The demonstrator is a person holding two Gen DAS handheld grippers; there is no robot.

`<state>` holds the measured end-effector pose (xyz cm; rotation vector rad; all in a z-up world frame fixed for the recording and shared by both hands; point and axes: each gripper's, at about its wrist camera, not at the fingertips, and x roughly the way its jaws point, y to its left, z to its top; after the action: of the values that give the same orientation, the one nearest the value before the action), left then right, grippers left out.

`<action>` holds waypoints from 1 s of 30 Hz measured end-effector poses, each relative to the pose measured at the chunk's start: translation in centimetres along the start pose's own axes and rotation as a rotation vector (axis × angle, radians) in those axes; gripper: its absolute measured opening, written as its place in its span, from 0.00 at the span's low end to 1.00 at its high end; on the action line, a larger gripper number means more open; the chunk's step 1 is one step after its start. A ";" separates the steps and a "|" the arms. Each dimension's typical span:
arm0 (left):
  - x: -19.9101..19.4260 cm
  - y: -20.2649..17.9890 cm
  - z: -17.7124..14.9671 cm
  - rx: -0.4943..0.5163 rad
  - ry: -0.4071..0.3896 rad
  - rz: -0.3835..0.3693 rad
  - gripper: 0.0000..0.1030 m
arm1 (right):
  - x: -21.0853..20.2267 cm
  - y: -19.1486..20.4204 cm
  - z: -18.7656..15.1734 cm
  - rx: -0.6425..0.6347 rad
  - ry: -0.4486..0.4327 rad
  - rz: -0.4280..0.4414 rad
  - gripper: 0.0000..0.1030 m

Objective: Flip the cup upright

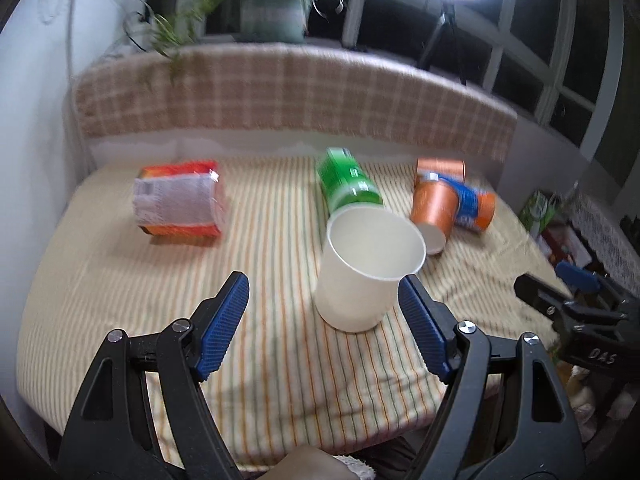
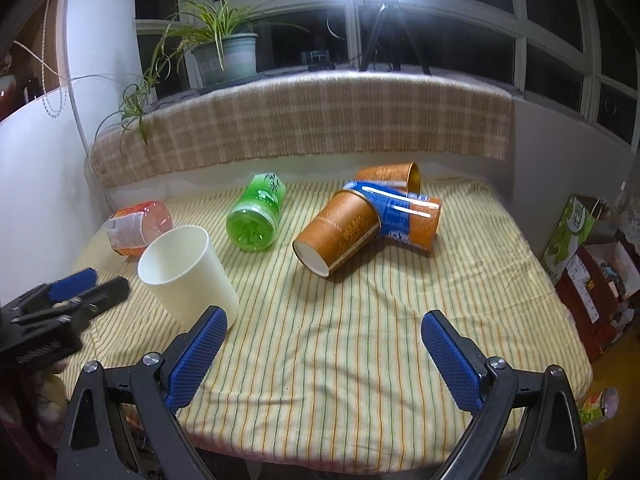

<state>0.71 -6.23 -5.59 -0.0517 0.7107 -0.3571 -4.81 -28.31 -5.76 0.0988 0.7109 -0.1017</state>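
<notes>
A white paper cup (image 1: 366, 272) stands upright, mouth up, on the striped cloth; it also shows at the left of the right wrist view (image 2: 188, 276). My left gripper (image 1: 324, 300) is open, its blue pads either side of the cup's near side, not touching it. My right gripper (image 2: 324, 332) is open and empty over bare cloth, to the right of the cup. The left gripper shows at the left edge of the right wrist view (image 2: 72, 292), and the right gripper at the right edge of the left wrist view (image 1: 568, 292).
Lying on the table: a green bottle (image 2: 256, 216), an orange paper cup (image 2: 338, 234), a blue-orange can (image 2: 404, 216), another orange cup (image 2: 390, 174) and an orange packet (image 2: 136, 226). A plaid-covered ledge (image 2: 304, 120) bounds the back. Boxes (image 2: 592, 272) stand at the right.
</notes>
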 end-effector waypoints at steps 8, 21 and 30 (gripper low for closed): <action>-5.0 0.8 0.2 -0.024 -0.182 0.063 0.78 | -1.6 1.1 0.0 -0.026 -0.078 -0.031 0.97; -8.3 -0.3 0.2 0.041 -0.322 0.132 1.00 | -2.3 1.1 0.1 -0.011 -0.131 -0.044 1.00; -8.4 -0.3 0.0 0.040 -0.325 0.151 1.00 | -2.4 0.8 0.1 -0.007 -0.140 -0.068 1.00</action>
<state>-5.30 -3.69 -0.25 -0.0174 0.3825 -0.2113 -6.47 -27.41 -4.04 0.0606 0.5751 -0.1693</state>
